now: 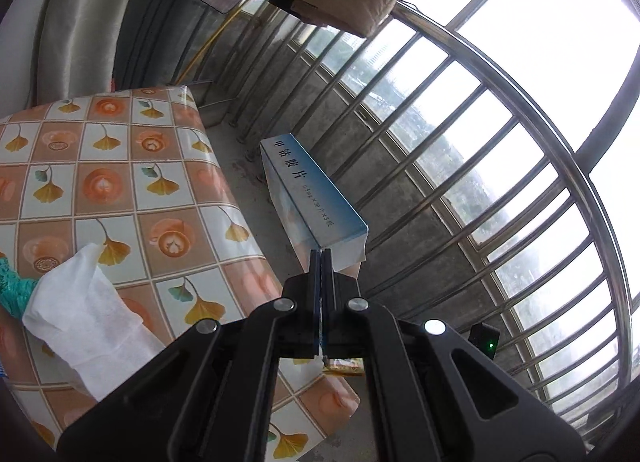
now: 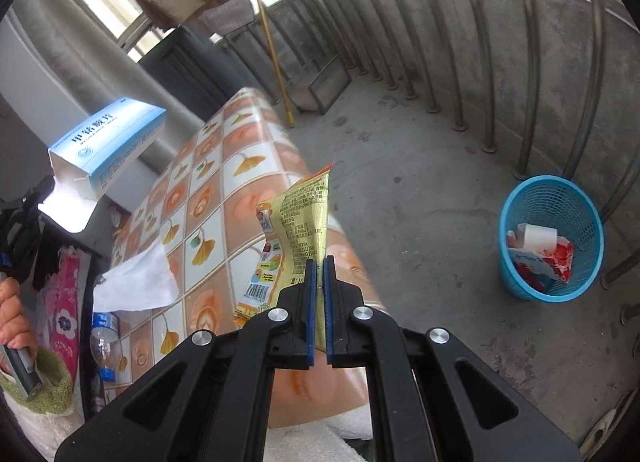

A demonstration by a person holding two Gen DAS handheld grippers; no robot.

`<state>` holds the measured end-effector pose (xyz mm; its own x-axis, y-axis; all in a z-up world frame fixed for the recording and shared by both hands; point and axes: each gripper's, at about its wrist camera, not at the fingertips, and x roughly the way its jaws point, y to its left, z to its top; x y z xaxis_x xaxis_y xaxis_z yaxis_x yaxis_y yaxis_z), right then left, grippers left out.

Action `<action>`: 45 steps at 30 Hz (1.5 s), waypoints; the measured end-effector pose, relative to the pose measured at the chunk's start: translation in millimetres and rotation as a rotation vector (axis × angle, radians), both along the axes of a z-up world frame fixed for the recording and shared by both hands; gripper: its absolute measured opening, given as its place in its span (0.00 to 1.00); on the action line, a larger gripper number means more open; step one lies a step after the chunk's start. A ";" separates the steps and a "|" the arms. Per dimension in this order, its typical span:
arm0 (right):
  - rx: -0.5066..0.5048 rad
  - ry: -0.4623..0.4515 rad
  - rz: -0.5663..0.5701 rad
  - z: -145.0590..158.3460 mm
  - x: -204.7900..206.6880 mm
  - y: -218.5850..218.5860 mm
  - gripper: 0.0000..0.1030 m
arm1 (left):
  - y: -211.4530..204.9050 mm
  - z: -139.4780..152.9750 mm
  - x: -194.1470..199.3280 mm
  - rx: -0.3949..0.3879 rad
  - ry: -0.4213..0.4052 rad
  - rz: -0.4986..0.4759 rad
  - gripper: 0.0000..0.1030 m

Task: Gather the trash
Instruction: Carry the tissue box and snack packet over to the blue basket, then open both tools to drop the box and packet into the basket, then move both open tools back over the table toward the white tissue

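Two tools gripping trash above the tabletop point(image 2: 224, 198), left tool point(image 1: 321, 252) pinching a blue-and-white medicine box point(image 1: 308, 198), right tool point(image 2: 319, 262) clamping a yellow wrapper point(image 2: 296, 230), white tissue point(image 2: 136, 282) lying at 9 o'clock, blue basket point(image 2: 516, 282) standing at 3 o'clock on the floor.

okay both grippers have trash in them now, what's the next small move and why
Probably carry the right gripper over toward the blue mesh bin on the floor to its right. It is shut on a yellow snack wrapper lifted above the table, and the bin already holds trash. The left gripper, shut on the flap of the blue medicine box, could follow.
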<state>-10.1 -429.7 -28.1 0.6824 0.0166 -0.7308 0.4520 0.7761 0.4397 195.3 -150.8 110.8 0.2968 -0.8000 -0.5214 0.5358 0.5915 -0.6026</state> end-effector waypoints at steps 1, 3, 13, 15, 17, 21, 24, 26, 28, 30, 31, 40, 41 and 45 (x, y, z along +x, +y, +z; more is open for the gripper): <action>-0.009 0.001 -0.033 0.8 -8.6 -9.5 0.04 | -12.1 -1.5 -1.3 0.010 0.001 -0.021 0.00; -0.028 0.008 -0.109 1.5 -29.8 -30.1 0.04 | -38.7 -6.9 -5.1 0.032 0.008 -0.074 0.00; -0.042 0.089 -0.451 -33.1 -110.4 -117.9 0.04 | -213.2 -75.7 -41.0 0.262 0.038 -0.365 0.00; -0.015 0.105 -0.496 -47.5 -121.4 -135.1 0.04 | -248.9 -93.0 -49.3 0.309 0.041 -0.417 0.00; 0.003 0.132 -0.538 -63.4 -127.2 -153.9 0.04 | -283.6 -109.6 -58.0 0.353 0.039 -0.472 0.00; 0.094 0.133 -0.603 -93.2 -134.3 -190.6 0.04 | -346.2 -141.6 -66.7 0.414 0.070 -0.549 0.00; 0.173 0.109 -0.661 -115.4 -133.0 -217.9 0.04 | -389.4 -160.6 -74.1 0.444 0.086 -0.584 0.00; 0.221 0.104 -0.709 -132.6 -133.3 -238.0 0.08 | -418.0 -171.6 -78.6 0.459 0.089 -0.614 0.00; 0.291 0.102 -0.750 -160.2 -133.1 -258.2 0.18 | -443.4 -187.3 -81.9 0.486 0.102 -0.630 0.12; 0.359 0.134 -0.797 -197.0 -132.2 -279.5 0.50 | -454.4 -200.5 -79.6 0.489 0.132 -0.605 0.35; 0.391 0.142 -0.812 -212.4 -133.9 -283.8 0.55 | -455.8 -205.0 -77.0 0.475 0.146 -0.583 0.38; 0.450 0.155 -0.886 -250.3 -159.7 -268.8 0.55 | -426.1 -194.3 -71.0 0.403 0.147 -0.566 0.45; 0.444 0.150 -0.888 -248.1 -161.5 -266.3 0.55 | -422.9 -190.1 -72.3 0.398 0.130 -0.564 0.46; 0.409 0.134 -0.882 -229.7 -162.7 -258.7 0.55 | -407.6 -168.1 -79.4 0.380 0.058 -0.562 0.52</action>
